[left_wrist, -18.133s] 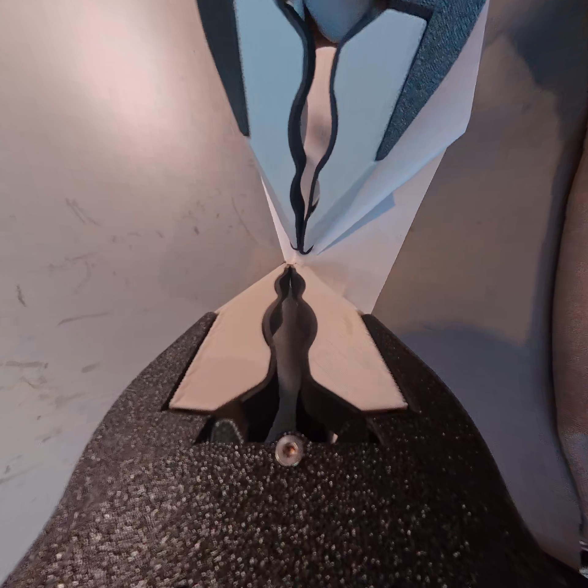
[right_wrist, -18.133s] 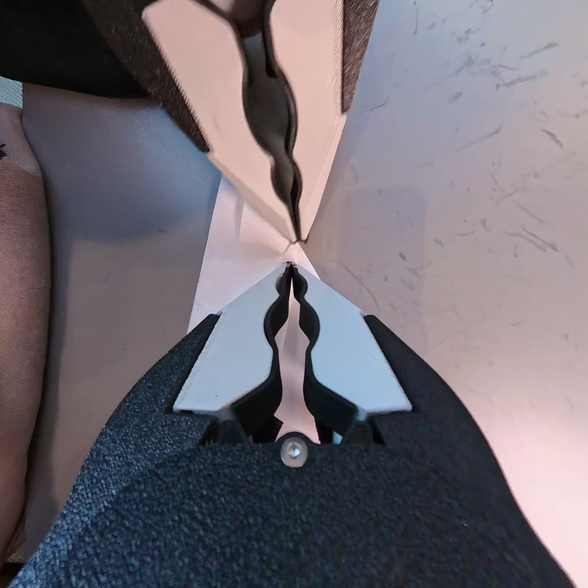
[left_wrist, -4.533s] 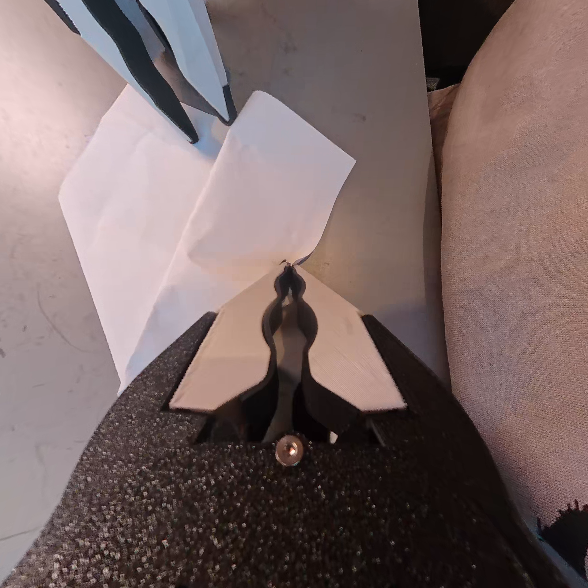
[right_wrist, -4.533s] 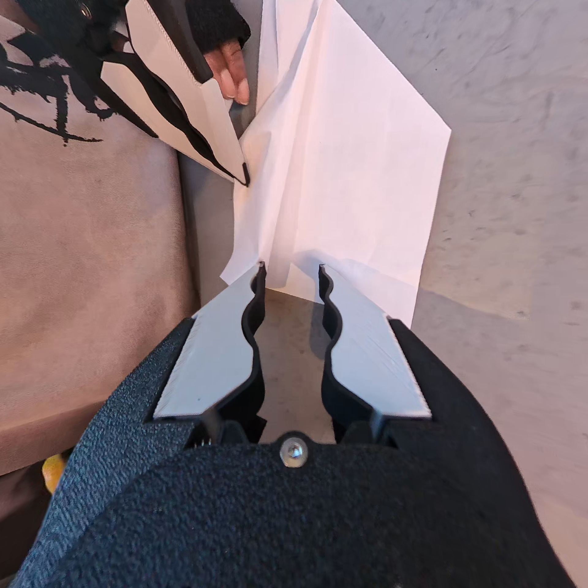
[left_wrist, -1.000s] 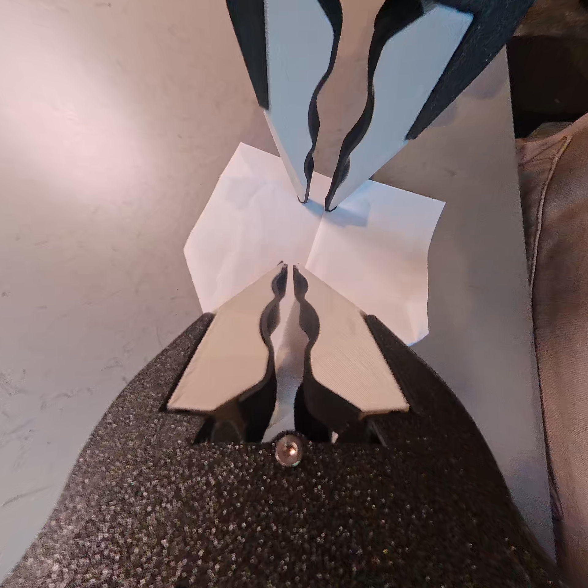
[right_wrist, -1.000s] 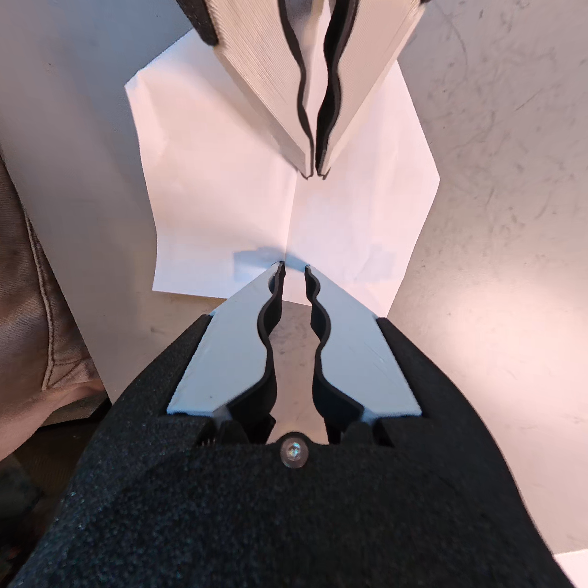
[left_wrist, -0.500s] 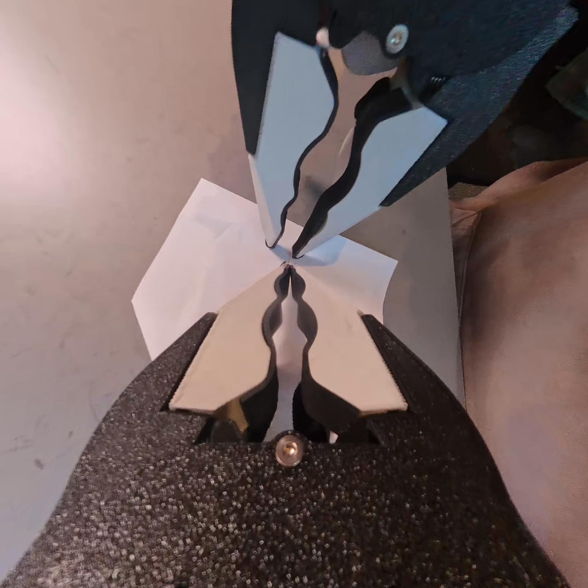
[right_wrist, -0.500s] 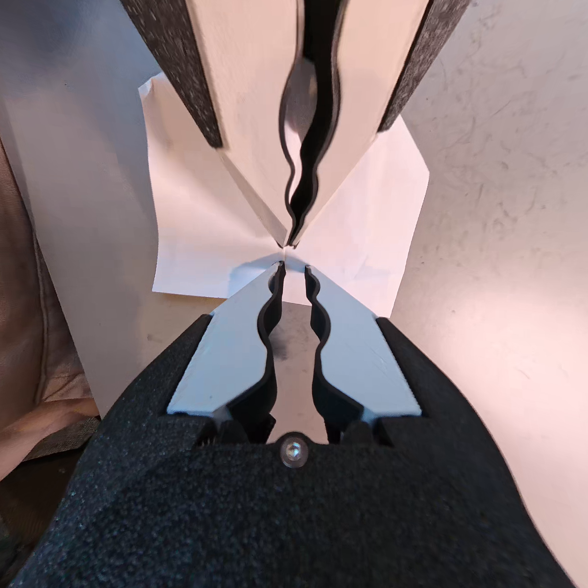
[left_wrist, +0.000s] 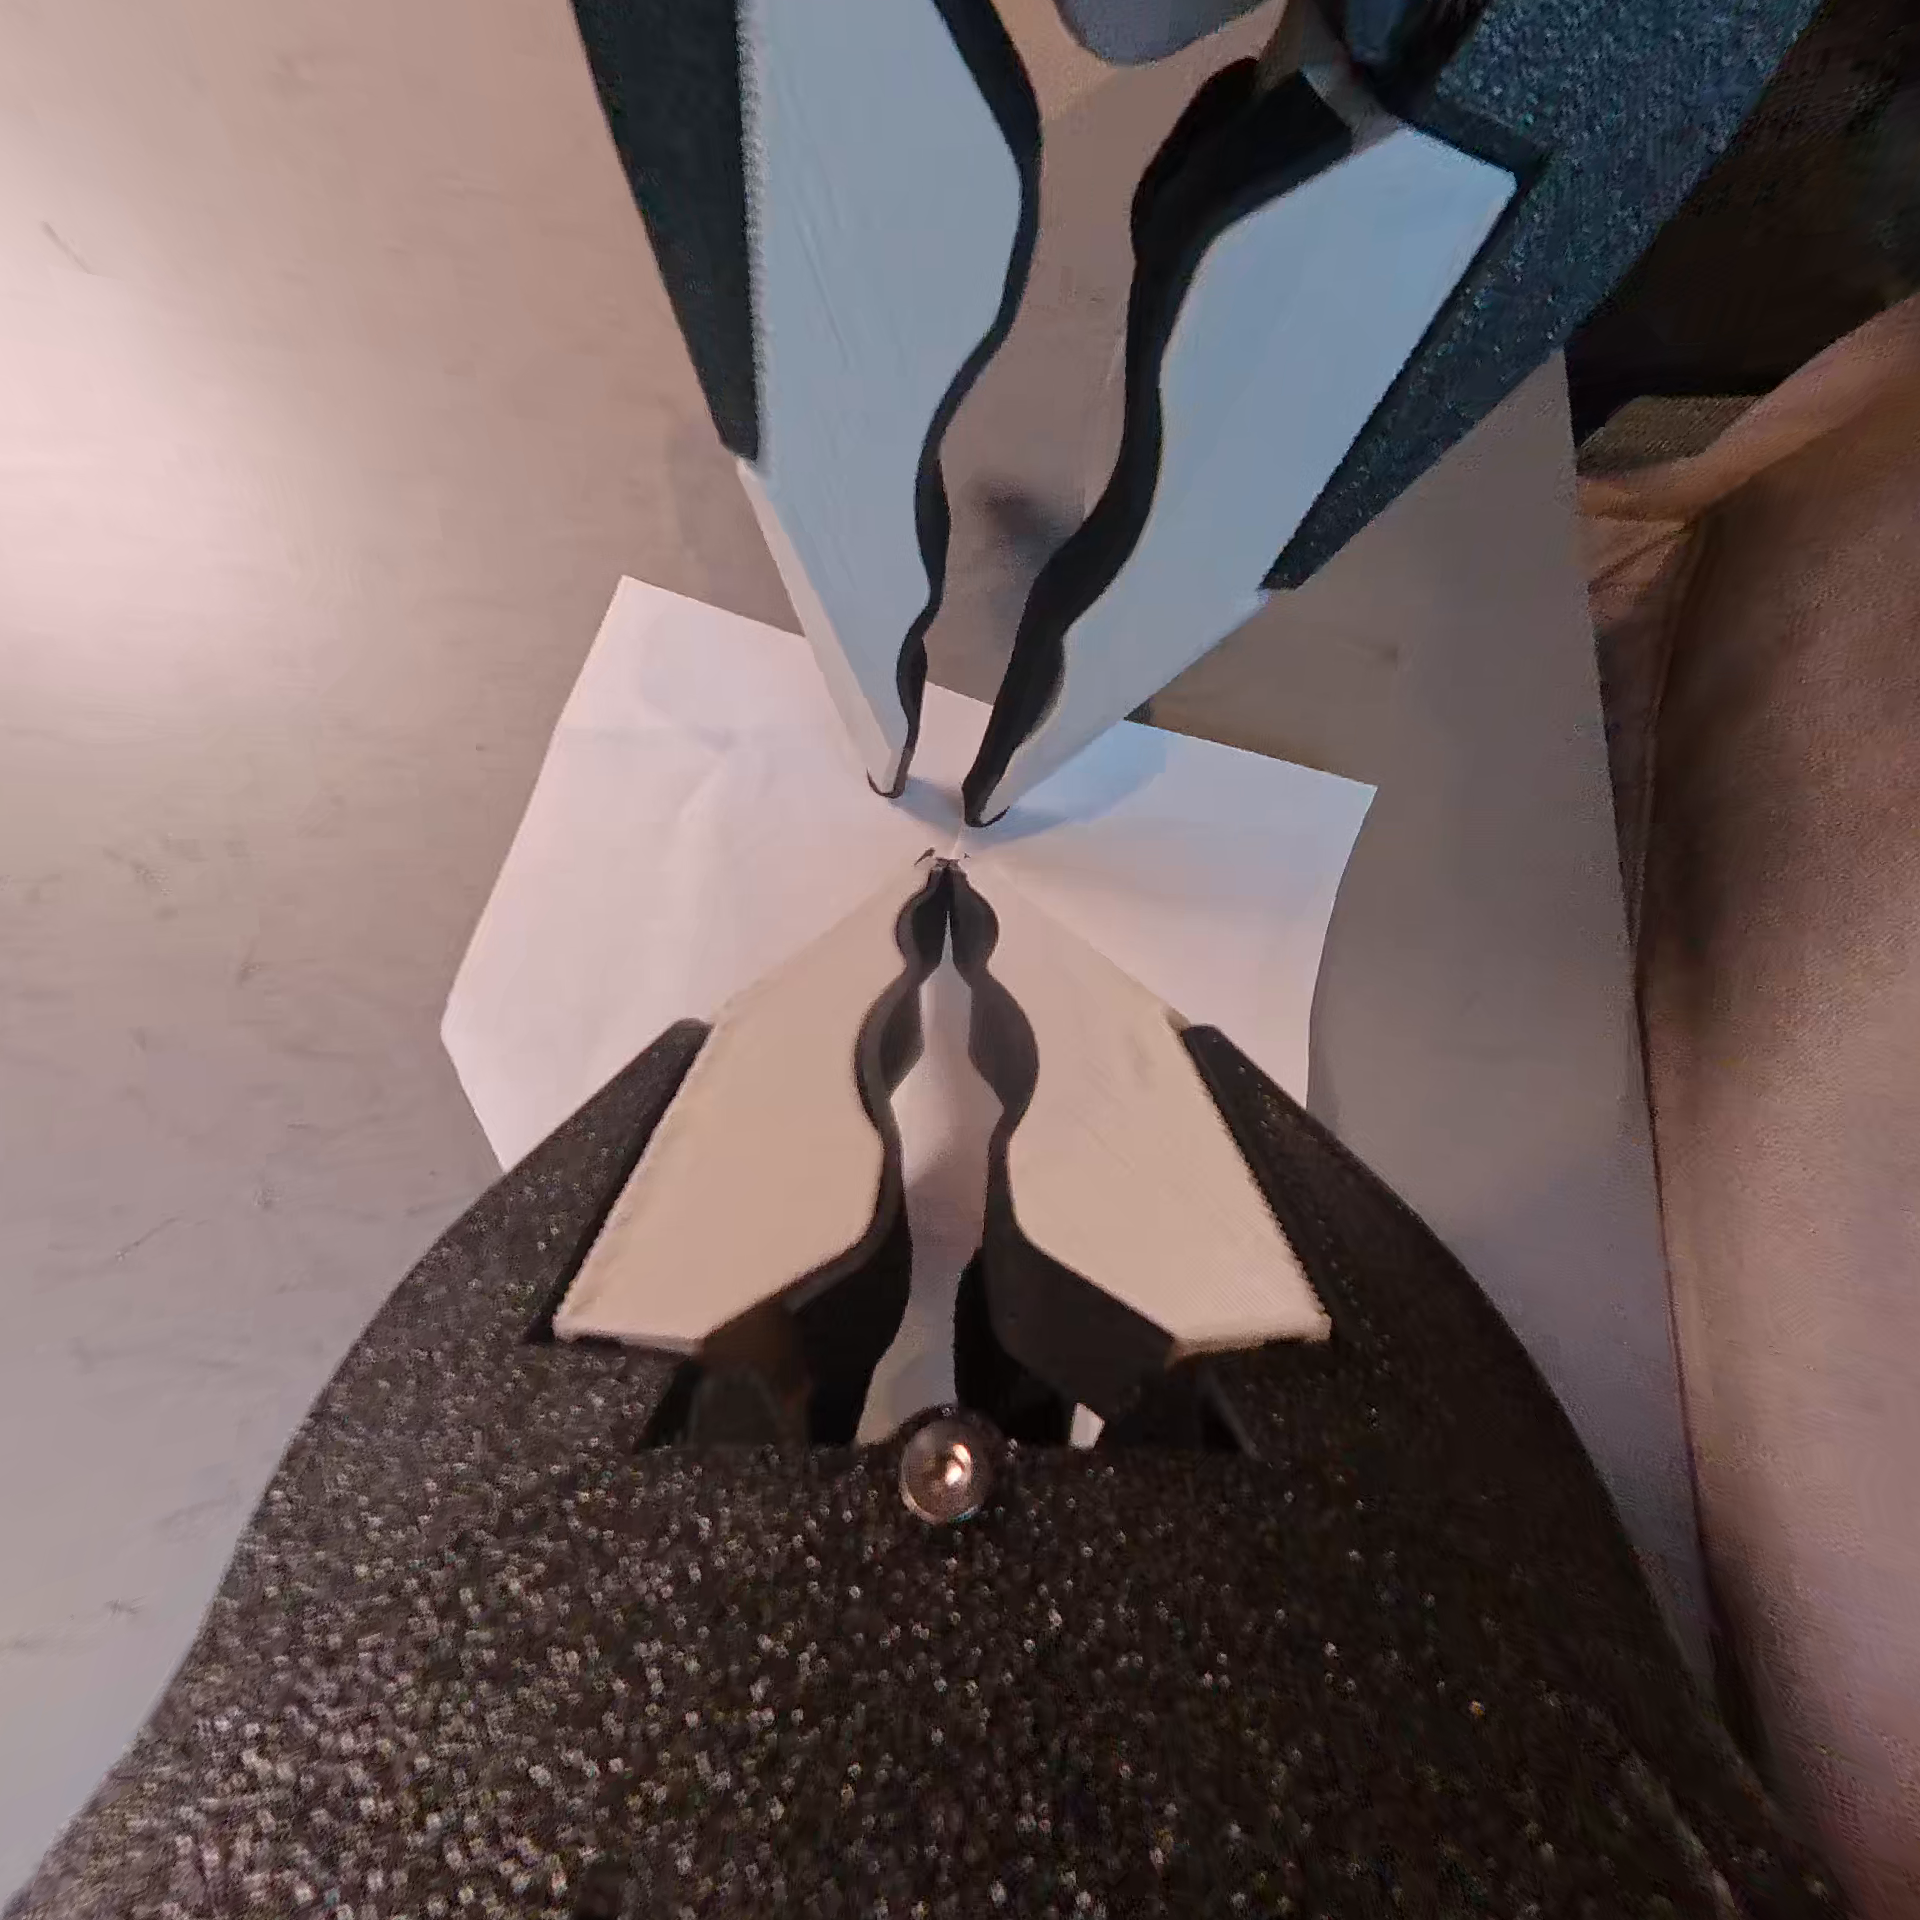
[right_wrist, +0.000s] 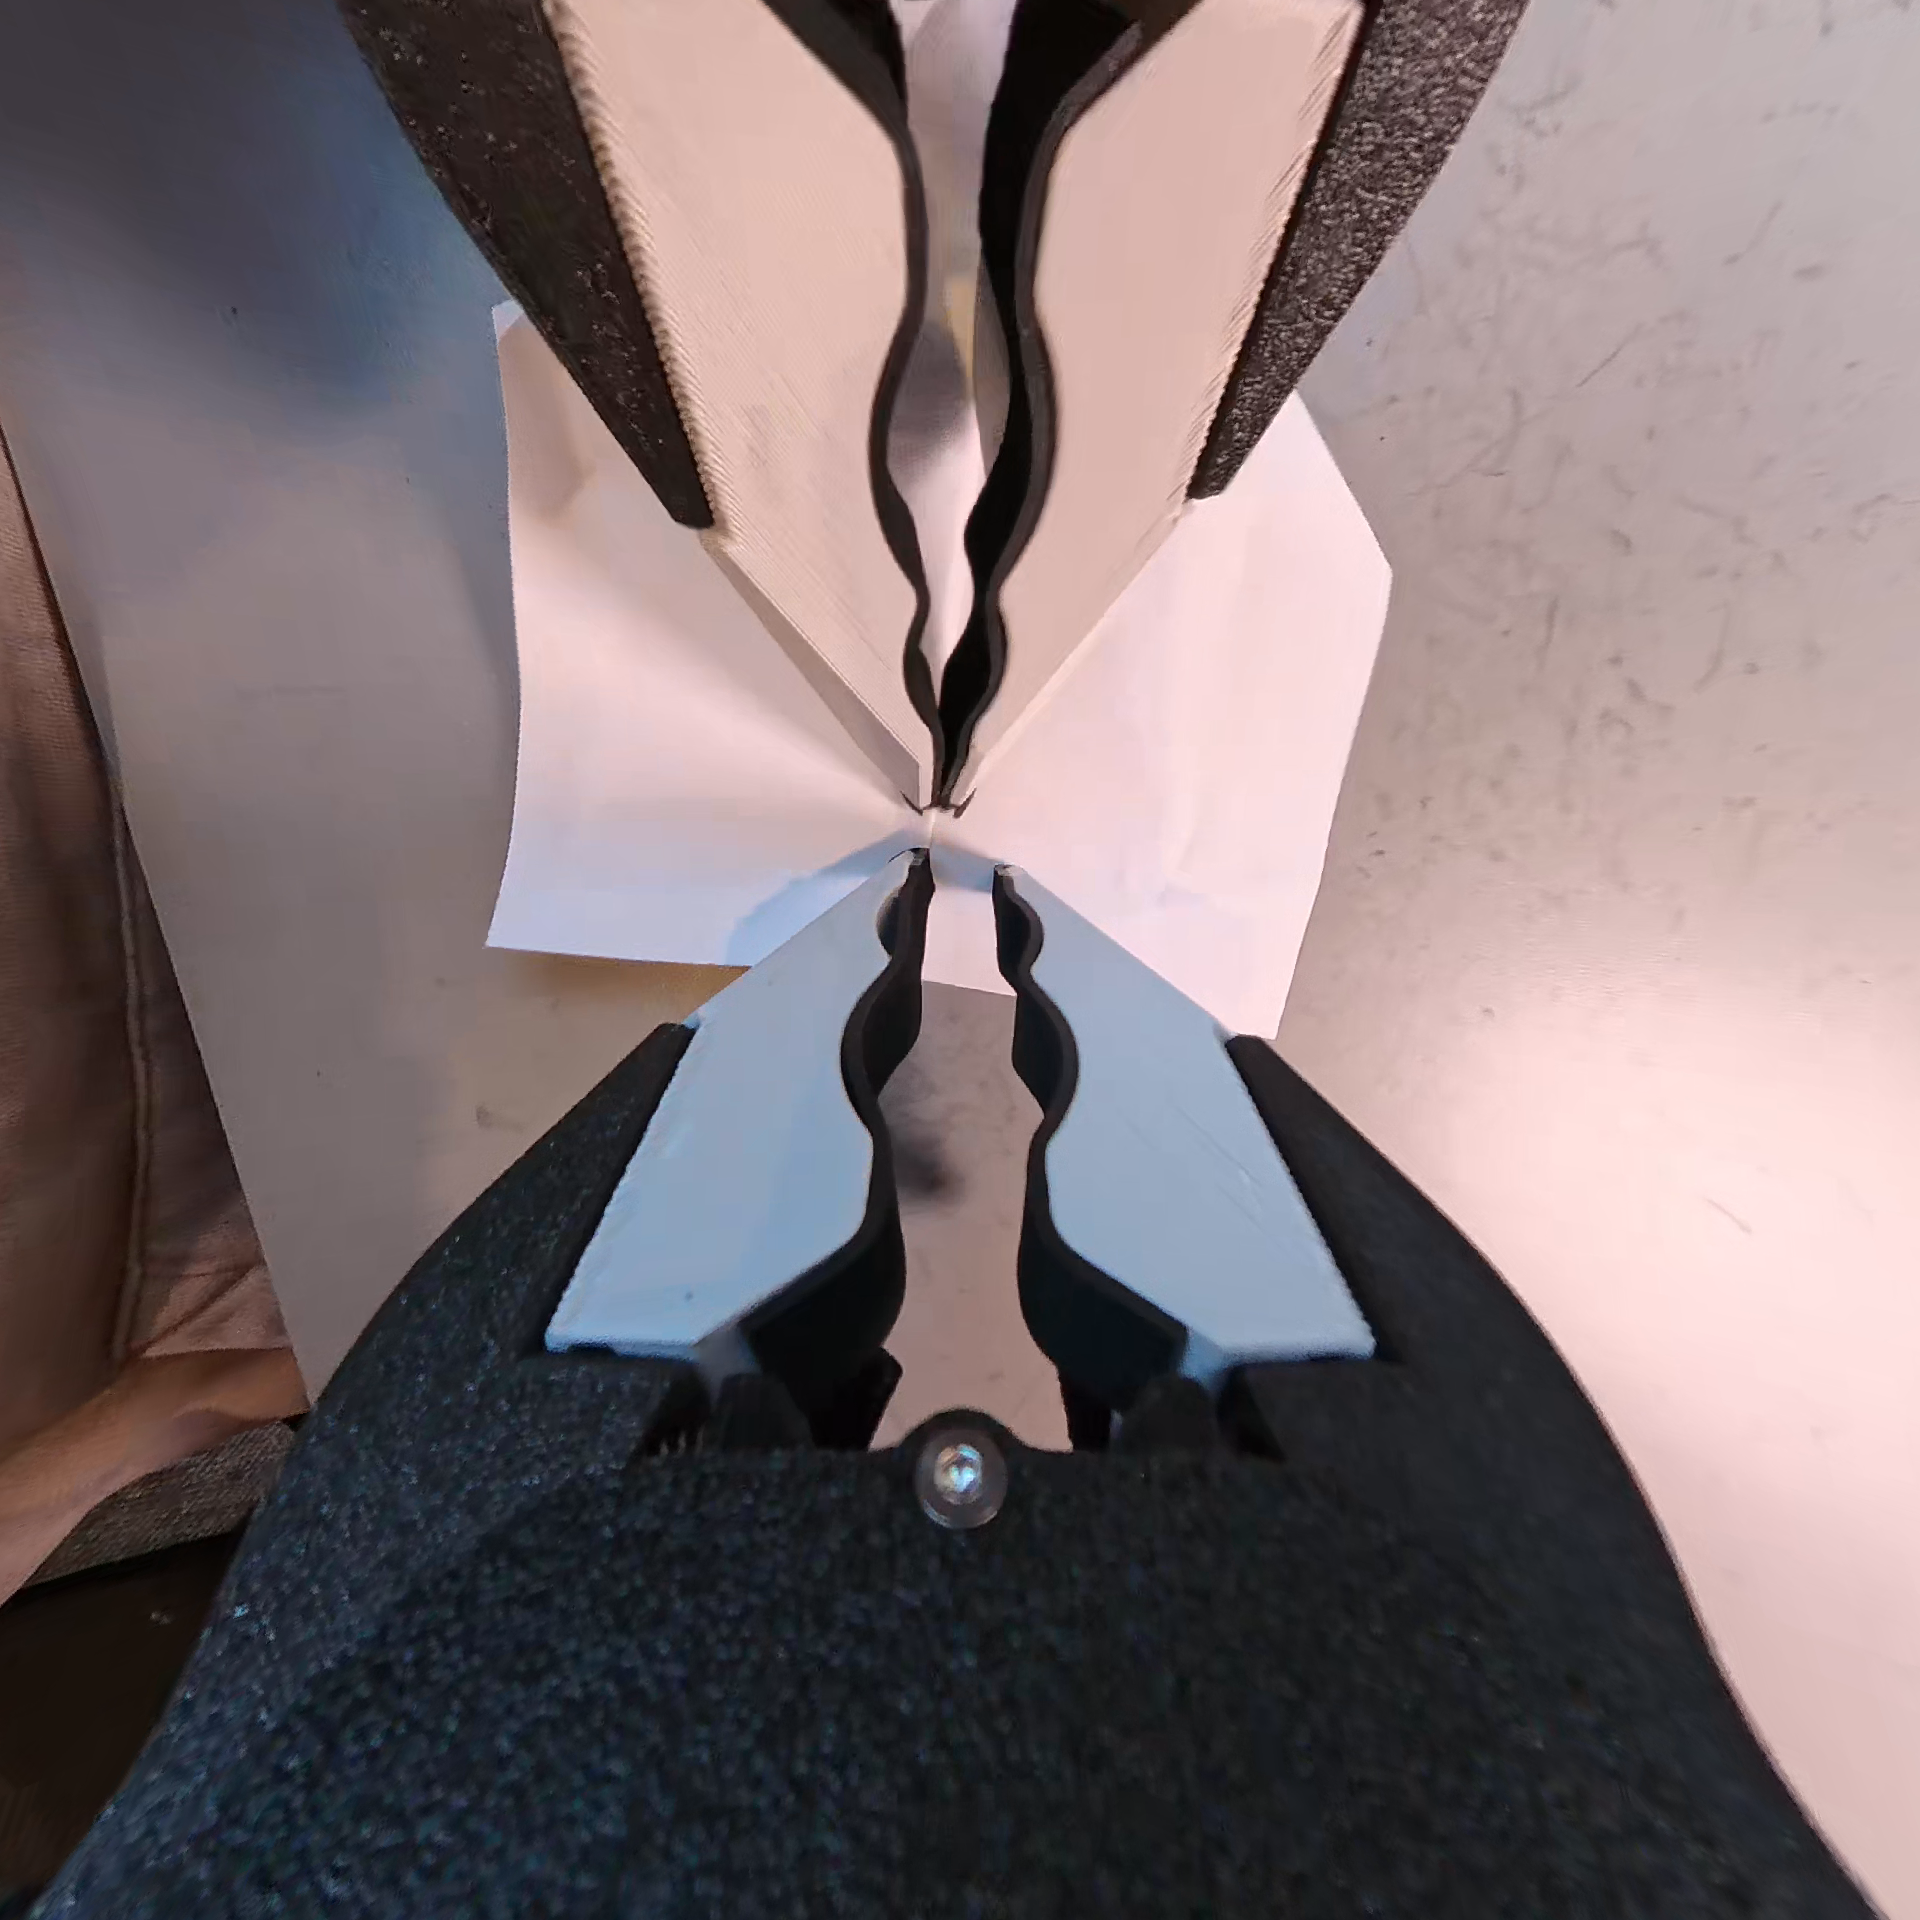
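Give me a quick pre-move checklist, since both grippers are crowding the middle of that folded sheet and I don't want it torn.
1. Left gripper closed: ok, tips together at the centre of the white paper.
2. Left gripper actually pinching paper: cannot tell, the tips hide the contact.
3. Right gripper open: ok, a clear gap shows between its tips.
4. Grippers apart from each other: not ok, their tips nearly meet nose to nose.
5. Paper lying on the grey table: ok, creased but untorn.
6. Paper within the table edge: ok, though close to it.
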